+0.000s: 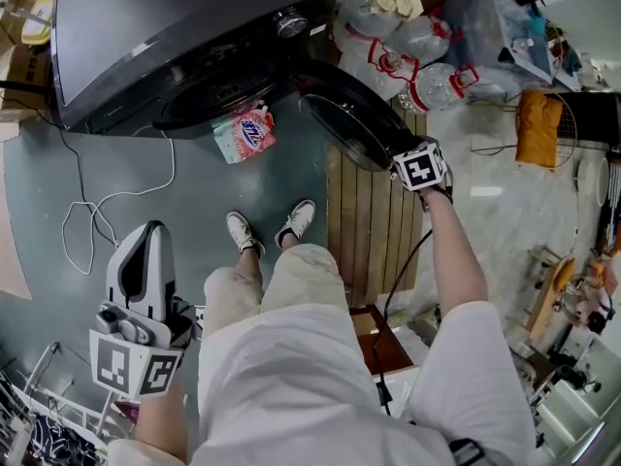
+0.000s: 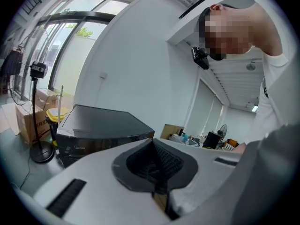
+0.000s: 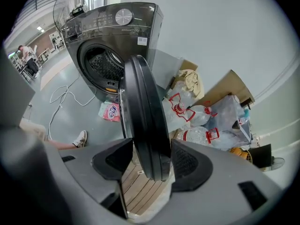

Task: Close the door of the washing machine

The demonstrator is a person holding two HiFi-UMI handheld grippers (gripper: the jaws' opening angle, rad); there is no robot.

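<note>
The dark washing machine (image 1: pixel 175 37) lies at the top of the head view, its round door (image 1: pixel 349 115) swung open toward the right. My right gripper (image 1: pixel 390 155) points steeply down at the door's outer rim. In the right gripper view the door (image 3: pixel 143 116) stands edge-on, and its rim fills the gap of my right gripper (image 3: pixel 150 158), with both pads against it. The open drum of the washing machine (image 3: pixel 108 36) shows behind the door. My left gripper (image 1: pixel 146 239) hangs low at the left, shut and empty. It (image 2: pixel 157 184) faces the machine (image 2: pixel 98 128) from a distance.
A pink detergent bag (image 1: pixel 245 134) and a white cable (image 1: pixel 97 212) lie on the floor before the machine. Plastic bags and large bottles (image 1: pixel 417 56) are piled right of the door. A wooden slatted board (image 1: pixel 374 231) lies under the door. My shoes (image 1: pixel 243 231) stand close by.
</note>
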